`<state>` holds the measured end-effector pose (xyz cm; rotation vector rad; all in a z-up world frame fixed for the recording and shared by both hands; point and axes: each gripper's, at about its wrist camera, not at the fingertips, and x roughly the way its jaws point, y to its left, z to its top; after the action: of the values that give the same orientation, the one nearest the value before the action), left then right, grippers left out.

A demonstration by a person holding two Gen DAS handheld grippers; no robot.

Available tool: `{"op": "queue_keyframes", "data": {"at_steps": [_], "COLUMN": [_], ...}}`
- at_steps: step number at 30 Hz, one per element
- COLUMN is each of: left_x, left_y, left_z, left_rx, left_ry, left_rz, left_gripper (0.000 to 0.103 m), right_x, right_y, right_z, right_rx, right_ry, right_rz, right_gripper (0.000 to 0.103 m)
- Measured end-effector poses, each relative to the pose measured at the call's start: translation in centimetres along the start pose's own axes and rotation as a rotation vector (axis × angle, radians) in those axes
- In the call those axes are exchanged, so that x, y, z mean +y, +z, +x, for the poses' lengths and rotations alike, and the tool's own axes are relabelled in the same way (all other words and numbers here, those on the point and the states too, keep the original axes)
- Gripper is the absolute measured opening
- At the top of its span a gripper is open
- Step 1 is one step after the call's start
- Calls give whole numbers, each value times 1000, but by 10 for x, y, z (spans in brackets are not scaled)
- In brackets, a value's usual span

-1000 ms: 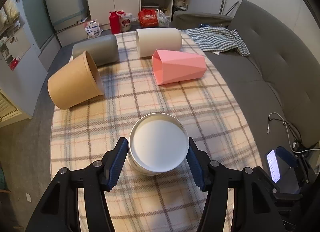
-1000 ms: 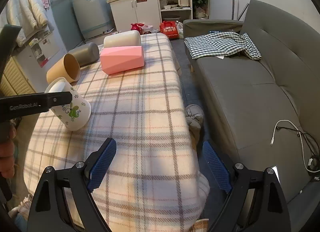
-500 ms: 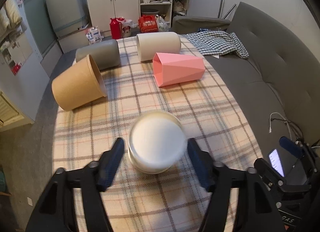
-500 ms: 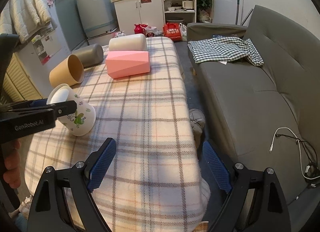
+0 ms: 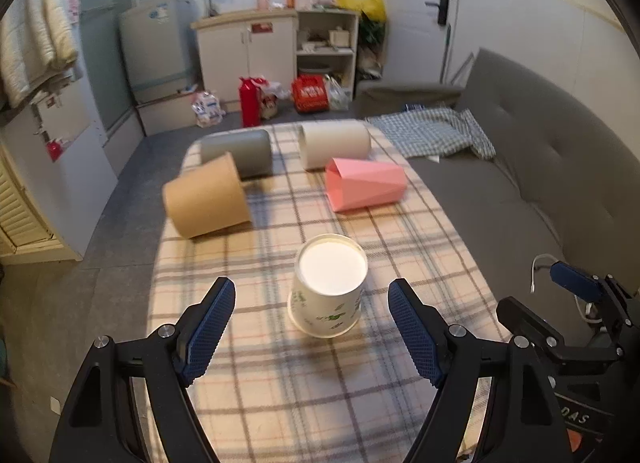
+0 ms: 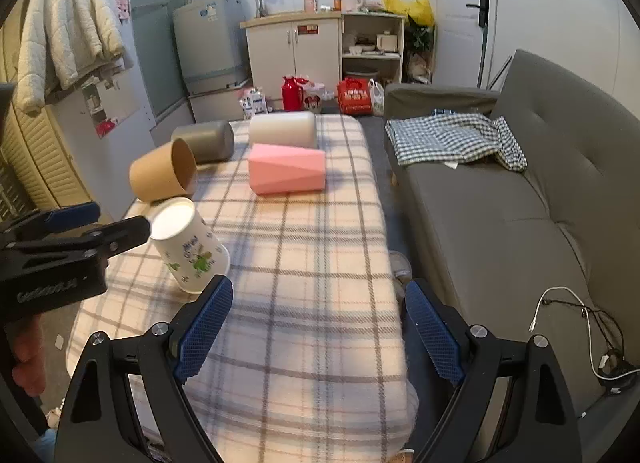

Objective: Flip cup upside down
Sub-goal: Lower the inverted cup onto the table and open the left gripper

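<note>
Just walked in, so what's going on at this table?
A person with two handheld grippers is flipping cups. The white floral paper cup stands upside down on the plaid tablecloth. The left gripper has its jaws open around it, not touching. The right gripper hovers open and empty.

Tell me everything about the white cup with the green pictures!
The white paper cup with green leafy prints stands upside down, wide mouth on the checked tablecloth, flat white bottom facing up. It looks like thin paper. The left gripper is open around it, and neither blue pad touches it.
</note>
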<state>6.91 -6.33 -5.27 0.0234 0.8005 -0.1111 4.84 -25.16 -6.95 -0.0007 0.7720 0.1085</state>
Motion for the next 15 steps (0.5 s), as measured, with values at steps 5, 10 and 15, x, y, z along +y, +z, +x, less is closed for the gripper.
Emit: {"op": "queue_keyframes", "data": {"at_steps": [5, 10, 15], "left_x": [15, 23, 25], "left_y": [-11, -21, -35], "left_z": [-26, -46, -54], "left_rx": [-96, -182, -232], "left_ry": [37, 75, 112], "left_rz": [-73, -81, -56], "left_gripper": [97, 99, 103], "right_x": [13, 20, 24], "right_y": [0, -6, -12], "right_z": [-12, -18, -22], "right_rx": [-31, -37, -52], "right_ry": [-1, 11, 33], "right_rz": [-28, -29, -23], "right_gripper": [89, 89, 89]}}
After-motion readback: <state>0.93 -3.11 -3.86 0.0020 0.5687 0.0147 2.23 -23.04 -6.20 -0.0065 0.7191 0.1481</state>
